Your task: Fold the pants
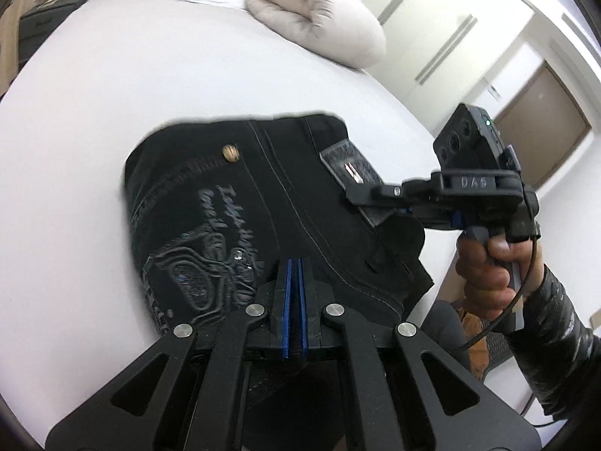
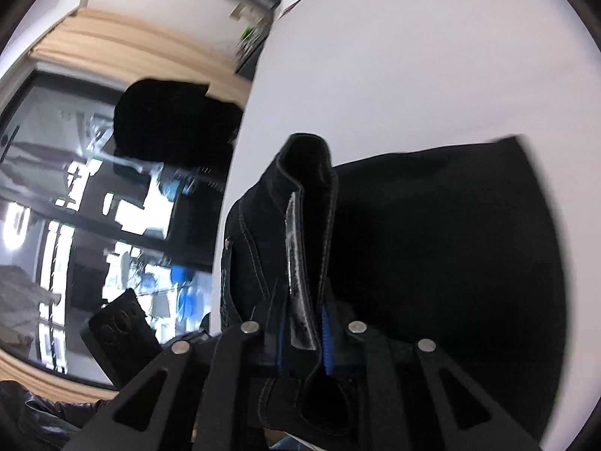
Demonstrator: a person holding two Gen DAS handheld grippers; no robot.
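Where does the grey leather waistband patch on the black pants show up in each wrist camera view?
Left wrist view: the grey leather waistband patch sits right of centre on the black pants, partly behind the right gripper.
Right wrist view: the patch runs vertically at lower centre, clamped with the waistband between the right gripper's blue pads.
Shared landmark: the white bed sheet under the pants.

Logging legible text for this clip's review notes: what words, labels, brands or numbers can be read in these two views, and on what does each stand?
"DAS": raised letters on the black plastic body of the right gripper, seen from the left wrist view.
Grey embroidered script on the black denim pants: blurred, not readable.
Grey waistband patch on the pants: markings not readable.
Right wrist view: no readable text.
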